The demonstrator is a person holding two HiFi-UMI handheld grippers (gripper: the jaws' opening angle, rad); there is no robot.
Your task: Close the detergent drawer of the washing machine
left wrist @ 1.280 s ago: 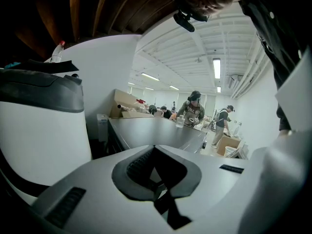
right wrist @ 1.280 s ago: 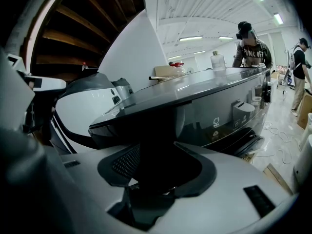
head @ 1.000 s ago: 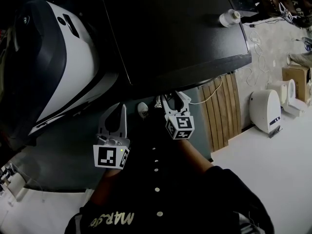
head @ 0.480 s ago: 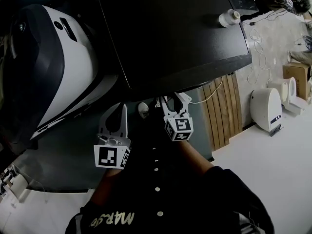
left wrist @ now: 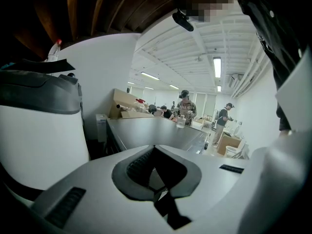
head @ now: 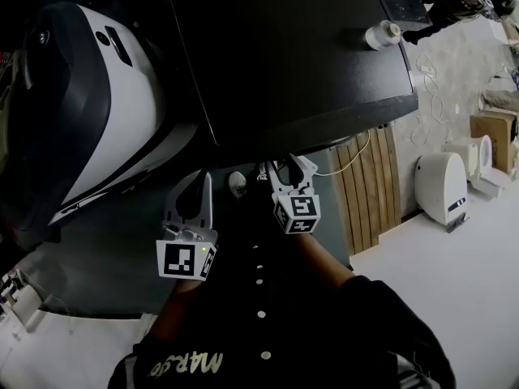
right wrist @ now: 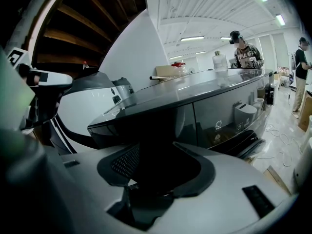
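Note:
The washing machine (head: 300, 47) fills the upper middle of the head view as a wide black top; its front is hidden under the overhang. My right gripper (head: 288, 164) reaches up under that front edge. In the right gripper view the jaws (right wrist: 158, 165) stand apart with a dark upright piece of the machine's front (right wrist: 163, 130), probably the detergent drawer, between them; contact is too dark to judge. My left gripper (head: 190, 181) hangs lower left, apart from the machine, open and empty. Its own view (left wrist: 156, 155) looks over the machine's top (left wrist: 156, 130).
A large white and dark appliance (head: 105, 112) stands close on the left. A small white bottle (head: 381, 31) sits on the machine's far right corner. Wooden slats (head: 373, 177), a white unit (head: 440, 183) and a cardboard box (head: 491, 124) are to the right. People (right wrist: 246, 52) stand beyond.
Both grippers stay almost where they were. Only the head camera's view has shifted slightly.

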